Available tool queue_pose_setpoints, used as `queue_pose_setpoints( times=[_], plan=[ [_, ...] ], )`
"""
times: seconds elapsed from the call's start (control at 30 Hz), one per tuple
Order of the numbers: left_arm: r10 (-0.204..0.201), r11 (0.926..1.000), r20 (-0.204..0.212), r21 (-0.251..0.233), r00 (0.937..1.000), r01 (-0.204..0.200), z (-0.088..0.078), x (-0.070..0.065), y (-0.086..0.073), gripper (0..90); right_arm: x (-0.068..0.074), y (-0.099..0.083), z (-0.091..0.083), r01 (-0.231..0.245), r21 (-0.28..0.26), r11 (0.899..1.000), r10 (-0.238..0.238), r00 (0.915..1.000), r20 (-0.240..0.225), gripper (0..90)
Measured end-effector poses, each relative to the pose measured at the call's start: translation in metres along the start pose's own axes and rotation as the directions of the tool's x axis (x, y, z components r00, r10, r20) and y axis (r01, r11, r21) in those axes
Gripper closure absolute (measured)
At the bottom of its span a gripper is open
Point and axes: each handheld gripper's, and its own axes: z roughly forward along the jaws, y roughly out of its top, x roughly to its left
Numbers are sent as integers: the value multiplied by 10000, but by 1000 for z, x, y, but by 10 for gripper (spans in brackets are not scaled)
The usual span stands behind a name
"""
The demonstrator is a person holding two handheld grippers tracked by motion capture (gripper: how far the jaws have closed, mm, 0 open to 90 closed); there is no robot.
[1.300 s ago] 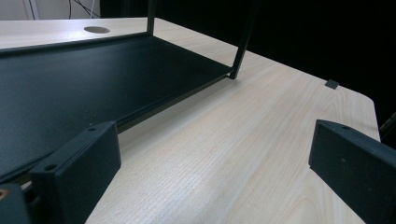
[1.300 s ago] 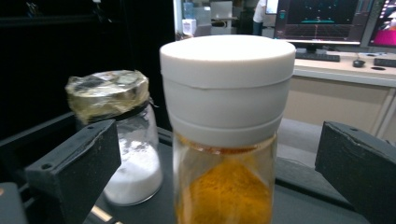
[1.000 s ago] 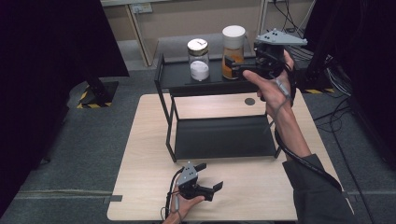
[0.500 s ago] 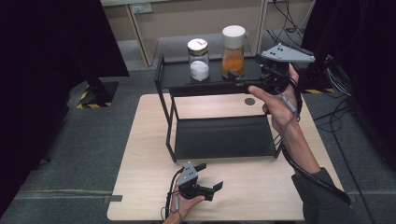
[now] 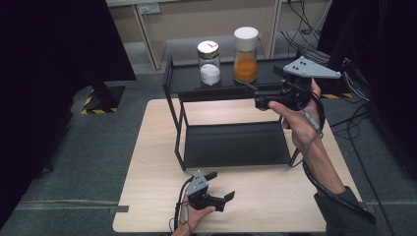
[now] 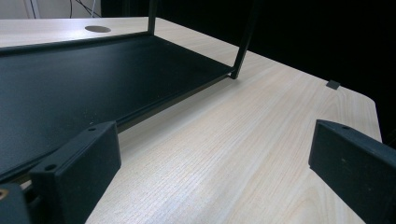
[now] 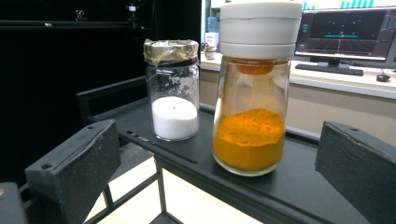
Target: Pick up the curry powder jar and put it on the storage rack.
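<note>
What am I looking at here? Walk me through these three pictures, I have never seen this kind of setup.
No robot here: a person holds a hand tool with two black jaws, call them tongs, in each hand. The wide picture comes from a camera above the table. The other two come from small cameras riding on each tool, looking out between its jaws.

On the wooden table stands a black two-level rack. Its top shelf carries a jar of white powder with a gold lid and a jar of orange powder with a white cap.

The right tongs are raised beside the top shelf, jaws open, facing the orange jar and holding nothing. The left tongs sit low near the table's front edge, also open and empty, looking toward the rack's bottom shelf.
</note>
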Motion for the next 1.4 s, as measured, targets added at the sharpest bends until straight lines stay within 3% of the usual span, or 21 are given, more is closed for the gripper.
queue_pose_setpoints(
  times=[0.33, 0.63, 0.77, 1.4],
  plan=[
    [2, 10000, -3, -39, 10000, -2, 0, 0, 0, 16, 2, -23, -13, 177, -134, 9998, -181, 9995, -253, 3],
    [-24, 9999, -31, -99, 10000, 24, -1, 0, -1, 15, 3, -58, -22, 170, -103, 9998, -175, 9988, -463, 3],
    [-15, 10000, -11, -81, 10000, 15, -1, 0, -1, 16, 1, -77, -28, -82, -219, 9997, 68, 9980, -629, 3],
    [-7, 9999, -21, -102, 10000, 6, -1, 0, -1, 16, 8, -138, -43, -71, 364, 9993, 103, 9959, -894, 3]
  ],
)
